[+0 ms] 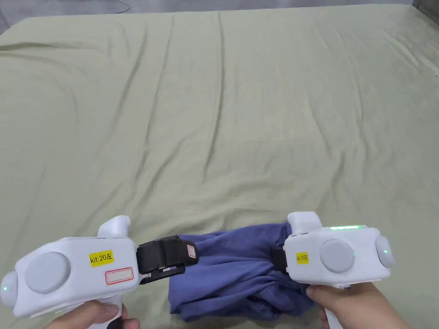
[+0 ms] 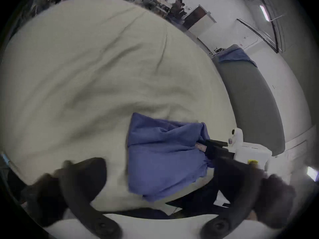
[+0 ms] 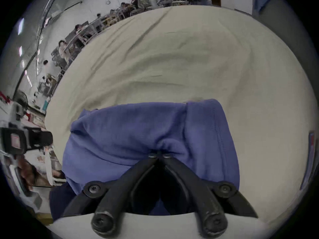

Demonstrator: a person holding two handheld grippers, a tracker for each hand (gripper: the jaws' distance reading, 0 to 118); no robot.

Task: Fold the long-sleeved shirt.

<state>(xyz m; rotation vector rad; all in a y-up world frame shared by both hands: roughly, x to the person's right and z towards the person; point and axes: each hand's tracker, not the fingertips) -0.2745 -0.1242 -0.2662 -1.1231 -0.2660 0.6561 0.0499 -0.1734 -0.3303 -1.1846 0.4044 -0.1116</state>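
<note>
A blue long-sleeved shirt lies bunched in a heap at the near edge of the bed. My right gripper comes in from the right, and the right gripper view has its jaws shut on a fold of the shirt, the right gripper pinching the cloth at the tips. My left gripper sits at the heap's left edge. In the left gripper view the left gripper stands open, its jaws wide apart, with the shirt just ahead of them and not pinched.
A wrinkled pale green sheet covers the whole bed beyond the shirt. A second bed with a blue cloth on it stands off to one side. People sit at desks far behind.
</note>
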